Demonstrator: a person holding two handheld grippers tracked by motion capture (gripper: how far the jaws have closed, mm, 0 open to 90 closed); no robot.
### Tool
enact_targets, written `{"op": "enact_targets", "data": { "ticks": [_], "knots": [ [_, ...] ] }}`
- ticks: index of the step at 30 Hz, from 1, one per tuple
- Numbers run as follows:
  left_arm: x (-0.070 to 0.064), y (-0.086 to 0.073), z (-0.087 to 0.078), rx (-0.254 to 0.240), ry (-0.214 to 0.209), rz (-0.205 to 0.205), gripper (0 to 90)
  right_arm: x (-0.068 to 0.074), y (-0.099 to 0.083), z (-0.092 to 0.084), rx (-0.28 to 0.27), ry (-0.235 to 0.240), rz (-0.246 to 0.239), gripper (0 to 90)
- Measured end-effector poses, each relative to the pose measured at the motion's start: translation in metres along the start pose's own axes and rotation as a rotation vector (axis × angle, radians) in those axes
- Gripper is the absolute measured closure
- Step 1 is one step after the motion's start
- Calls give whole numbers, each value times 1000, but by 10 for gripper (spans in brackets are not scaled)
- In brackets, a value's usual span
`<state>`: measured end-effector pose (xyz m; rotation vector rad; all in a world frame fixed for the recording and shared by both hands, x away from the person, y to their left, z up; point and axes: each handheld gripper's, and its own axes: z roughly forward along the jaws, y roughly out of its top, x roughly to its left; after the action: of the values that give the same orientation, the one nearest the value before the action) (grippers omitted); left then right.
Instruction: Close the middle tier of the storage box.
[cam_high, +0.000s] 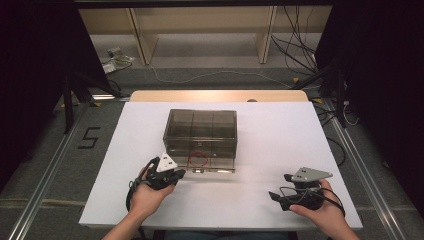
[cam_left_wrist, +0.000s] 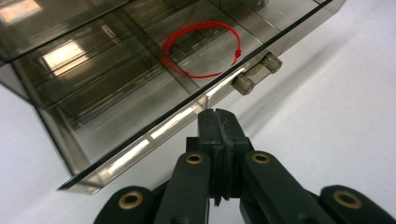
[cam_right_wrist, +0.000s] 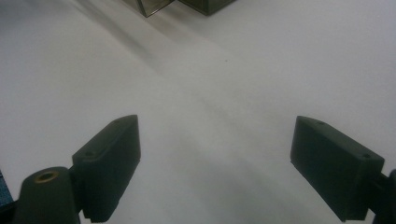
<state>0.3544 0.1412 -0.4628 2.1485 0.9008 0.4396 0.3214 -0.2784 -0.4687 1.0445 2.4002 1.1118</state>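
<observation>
Smoky translucent plastic organiser box with divided compartments sits mid-table on the white sheet; a thin red rubber band loop lies in its front middle compartment. On the floor far left I read a black "5". My left gripper has its jaws pressed together on nothing, tips just beside the box's front lip, near its small clear latch. My right gripper rests well apart from the box, jaws spread wide over bare sheet.

A box sits mid-desk with a loop of cord inside. The left gripper is at its seven o'clock, the right gripper at its five o'clock.
</observation>
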Motion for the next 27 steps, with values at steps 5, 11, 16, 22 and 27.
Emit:
{"op": "enact_targets", "data": {
  "ticks": [5,11,16,22,27],
  "knots": [
    [-6,5,7,9,-15,18,897,0,0,0,0,1,1,167],
    [-5,7,14,13,-12,23,897,-1,0,1,1,4,2,167],
    [-5,8,15,9,-10,21,898,0,0,1,4,4,1,167],
    [-3,12,17,3,-7,29,898,0,0,1,5,2,2,167],
    [-2,13,18,5,3,36,898,0,0,1,5,4,2,167]
  ]
}}
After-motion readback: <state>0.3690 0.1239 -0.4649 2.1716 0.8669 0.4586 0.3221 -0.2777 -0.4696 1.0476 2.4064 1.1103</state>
